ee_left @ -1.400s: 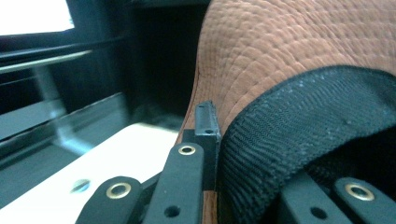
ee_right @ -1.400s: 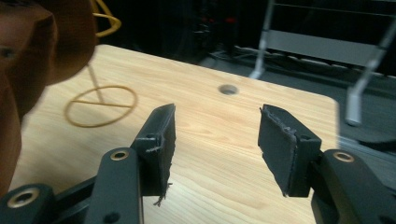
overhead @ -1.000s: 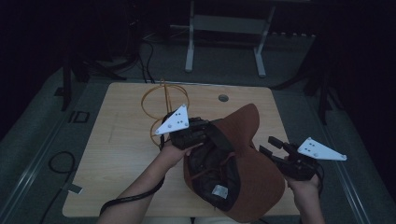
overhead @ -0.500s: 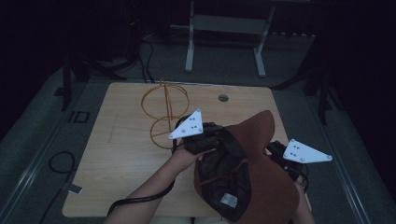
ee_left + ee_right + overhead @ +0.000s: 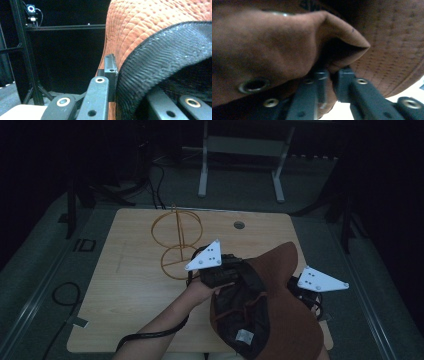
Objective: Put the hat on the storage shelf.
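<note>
Brown brimmed hat (image 5: pixel 280 305) held off the table (image 5: pixel 130 285) between both grippers, turned so the dark lining and its small white label face up toward the high camera; wire hat stand (image 5: pixel 176 240) stands on the table beyond and to the left of the left gripper, well apart from the hat.

Left gripper (image 5: pixel 222 270) clamped on the hat's inner edge; in the left gripper view the black sweatband (image 5: pixel 160 65) and orange-brown quilted cloth sit between the jaws, pads pressed tight on them; the hat lies to the right of this claw and hangs off it toward the person.

Right gripper (image 5: pixel 305 292) at the hat's far right side, partly hidden under the brim; its jaws have just been closing, and the right gripper view shows a pinched fold of brown cloth (image 5: pixel 329 50) caught between the fingertips (image 5: pixel 344 75); a metal eyelet (image 5: pixel 253 86) sits left of the claw; narrow grip, holding hat cloth.

Relation that matters, as I judge it: the hat's long axis runs from the left claw down and right to the right claw, crown opening upward; the stand lies up and left of the hat, so the left hand (image 5: pixel 205 290) is the nearer one; any carry to the stand would lead from that side, with the hat needing to be flipped crown-up first.
</note>
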`<state>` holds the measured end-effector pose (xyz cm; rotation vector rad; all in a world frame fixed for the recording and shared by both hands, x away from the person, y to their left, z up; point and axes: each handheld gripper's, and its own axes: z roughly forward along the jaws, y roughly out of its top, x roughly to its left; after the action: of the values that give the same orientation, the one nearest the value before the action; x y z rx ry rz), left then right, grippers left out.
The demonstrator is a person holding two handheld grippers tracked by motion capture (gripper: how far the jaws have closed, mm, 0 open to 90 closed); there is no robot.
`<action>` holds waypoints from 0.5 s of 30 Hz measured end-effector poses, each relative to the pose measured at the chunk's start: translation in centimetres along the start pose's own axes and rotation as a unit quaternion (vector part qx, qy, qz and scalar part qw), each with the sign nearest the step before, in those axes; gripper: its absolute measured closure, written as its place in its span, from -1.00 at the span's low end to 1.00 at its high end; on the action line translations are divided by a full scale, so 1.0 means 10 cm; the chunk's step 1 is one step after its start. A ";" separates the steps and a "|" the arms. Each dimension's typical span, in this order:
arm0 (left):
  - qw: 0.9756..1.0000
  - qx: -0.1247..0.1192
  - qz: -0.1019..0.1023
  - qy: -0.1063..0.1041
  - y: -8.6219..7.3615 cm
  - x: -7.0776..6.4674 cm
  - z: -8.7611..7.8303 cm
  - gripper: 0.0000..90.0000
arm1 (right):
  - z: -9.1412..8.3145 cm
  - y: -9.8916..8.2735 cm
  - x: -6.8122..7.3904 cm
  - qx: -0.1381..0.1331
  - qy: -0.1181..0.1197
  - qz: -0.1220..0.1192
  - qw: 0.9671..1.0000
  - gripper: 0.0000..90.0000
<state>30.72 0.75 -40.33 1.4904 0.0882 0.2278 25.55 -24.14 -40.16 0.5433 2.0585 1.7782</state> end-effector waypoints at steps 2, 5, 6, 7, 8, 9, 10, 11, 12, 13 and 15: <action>1.000 0.004 0.002 0.000 0.01 0.01 -0.01 0.90 | 0.00 -0.01 -0.01 -0.001 0.005 0.010 1.000 0.92; 1.000 0.009 0.005 0.005 0.03 0.01 -0.02 0.83 | 0.01 -0.02 -0.01 -0.003 0.002 0.013 1.000 0.93; 1.000 0.010 0.005 0.008 0.04 0.01 -0.03 0.76 | 0.00 -0.02 0.00 -0.004 0.001 0.013 1.000 0.93; 1.000 0.016 0.003 0.012 0.06 0.01 -0.04 0.66 | 0.00 -0.01 0.00 -0.005 0.002 0.012 1.000 0.93; 1.000 0.023 0.002 0.017 0.08 0.02 -0.06 0.54 | -0.01 -0.01 0.00 -0.005 0.003 0.011 1.000 0.94; 0.999 0.029 0.007 0.023 0.09 0.02 -0.07 0.41 | -0.02 0.00 -0.01 -0.007 0.003 0.013 1.000 0.94; 0.999 0.034 0.012 0.031 0.11 0.02 -0.08 0.28 | -0.04 0.01 -0.03 -0.010 0.008 0.017 1.000 0.94; 0.998 0.040 0.013 0.040 0.12 0.02 -0.10 0.21 | -0.06 0.02 -0.04 -0.015 0.005 0.019 1.000 0.94; 0.998 0.044 0.015 0.047 0.13 0.03 -0.11 0.12 | -0.08 0.03 -0.06 -0.020 0.000 0.020 1.000 0.94; 0.997 0.049 0.019 0.059 0.15 0.03 -0.13 0.07 | -0.10 0.04 -0.08 -0.024 0.000 0.022 0.999 0.94; 0.995 0.055 0.017 0.076 0.16 0.05 -0.18 -0.08 | -0.14 0.07 -0.13 -0.036 -0.006 0.030 0.999 0.94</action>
<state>30.69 2.76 -38.85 1.5838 0.1995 0.3685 25.93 -25.91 -39.22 0.5989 1.9813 1.8696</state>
